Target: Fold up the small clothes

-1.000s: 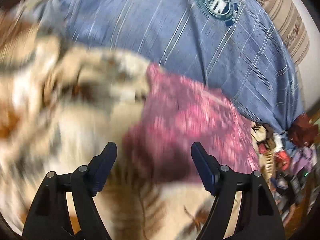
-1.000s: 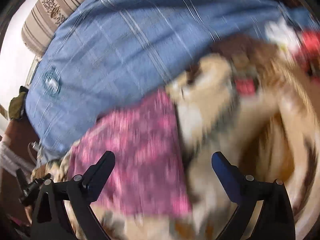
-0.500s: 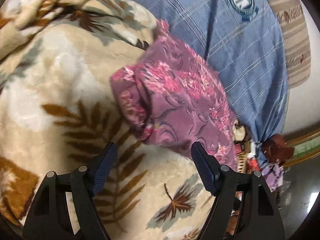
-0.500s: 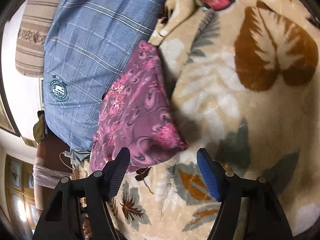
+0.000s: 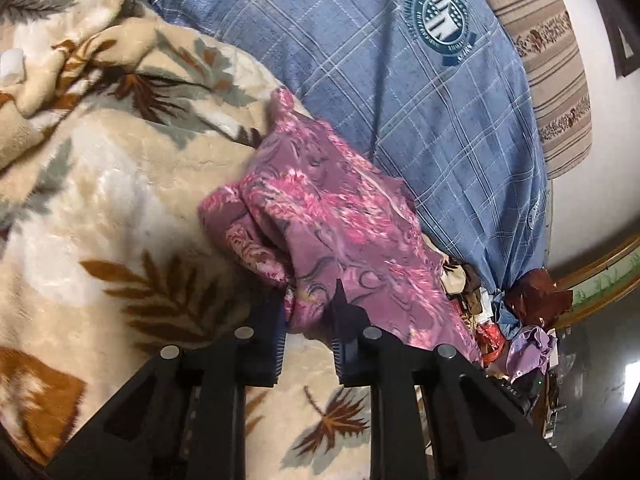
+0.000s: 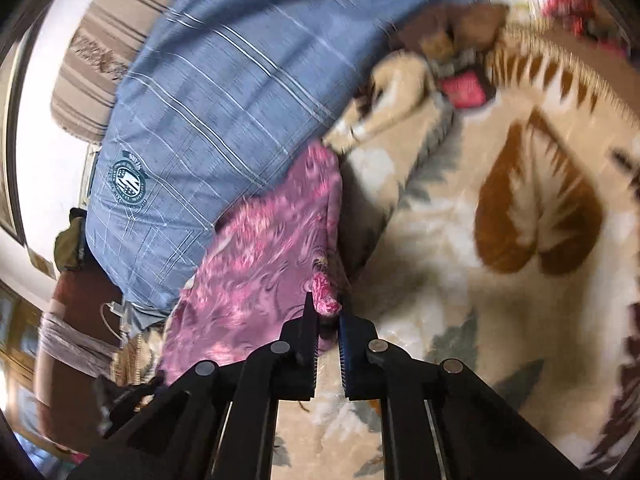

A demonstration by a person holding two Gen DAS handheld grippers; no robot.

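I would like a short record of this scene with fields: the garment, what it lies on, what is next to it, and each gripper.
garment: pink-purple floral garment, crumpled, not folded yet
surface: beige leaf-print blanket
neighbour: blue checked cloth with a round emblem, along the garment's far side
left gripper: jaws closing, near edge of the garment between them
right gripper: shut on a corner of the garment

I am working in a home bedroom: a plush leaf-patterned blanket (image 5: 120,208) is covering the bed, a blue checked pillow (image 5: 400,92) is lying at the far side, clutter (image 5: 512,320) beside it.
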